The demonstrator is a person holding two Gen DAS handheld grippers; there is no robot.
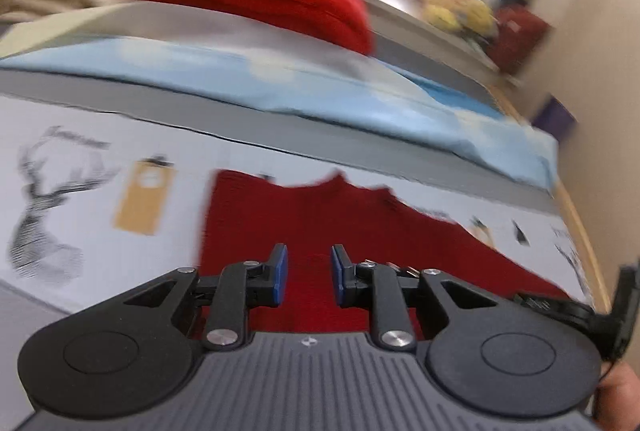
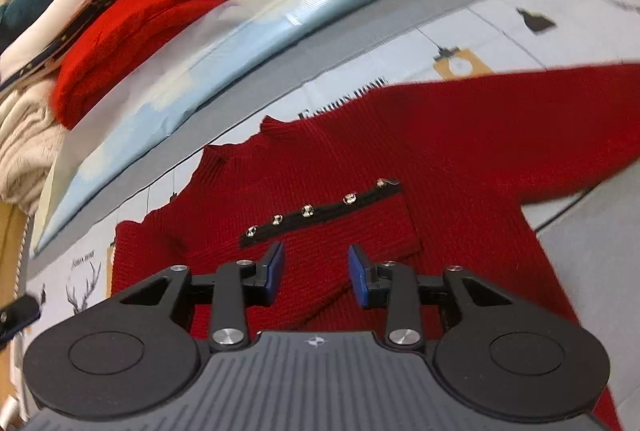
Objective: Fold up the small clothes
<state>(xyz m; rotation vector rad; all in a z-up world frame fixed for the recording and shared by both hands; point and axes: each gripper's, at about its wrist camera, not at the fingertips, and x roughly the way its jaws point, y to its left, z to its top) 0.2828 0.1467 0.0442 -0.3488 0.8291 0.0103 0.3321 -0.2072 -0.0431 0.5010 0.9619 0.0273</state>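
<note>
The red knit sweater [image 2: 360, 167] is lying spread on a bed, on a pale sheet printed with deer heads [image 1: 44, 207], filling the centre of the right wrist view. One sleeve is already lying folded across its chest, ending in a black cuff band with rhinestone buttons [image 2: 320, 211]; the other sleeve is stretching away to the upper right of the frame.

The right tongs [image 2: 316, 271] are hovering over the lower centre of that view with their jaws standing apart, nothing between the blue pads. The left tongs [image 1: 308, 273] are hanging over the sweater's plain red body at lower centre of the left view, jaws parted by a narrower gap and likewise holding nothing. That view is smeared, so exactly how close they are to the cloth I cannot tell.

Risks, as I judge them:
- The knit is thick and loose; a shallow pinch is likely catching only the top layer, so the folded sleeve is dragged off instead of the whole panel turning.
- The buttons are sitting just ahead of the right pads; closing on one may let the grip slip.
- A lopsided lift by the two hands is skewing the fold line.
- The stack of folded sweaters [image 2: 132, 31] at upper left is sitting nearby; a wide swing may topple it.
</note>
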